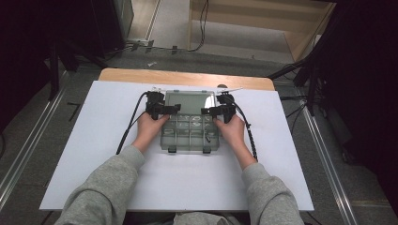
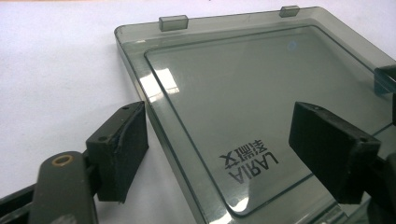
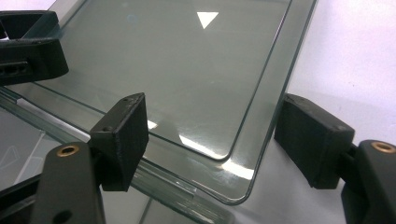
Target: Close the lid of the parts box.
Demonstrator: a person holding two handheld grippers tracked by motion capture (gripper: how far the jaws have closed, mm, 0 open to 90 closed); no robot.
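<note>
Grey-sleeved forearms are extended toward the smoky transparent plastic compartment box at mid-tabletop, whose flat-lying opened lid is straddled at its side edges by the wide-open left gripper and right gripper, neither gripping.

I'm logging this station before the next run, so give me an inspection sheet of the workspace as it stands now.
Surface: white table top with a wooden strip along the far edge.
Job's things: clear compartment box lies open; its smoky lid is flat on the table behind it.
Clutter: nothing seen on the table apart from the box.
Grippers: left gripper open, jaws astride the lid's left edge, pads not pressing; right gripper open, jaws astride the lid's right corner.
Cables: a black cable trails from each gripper across the table.
Surroundings: grey floor with rails, loose wires, dark stands, a wooden frame beyond.
</note>
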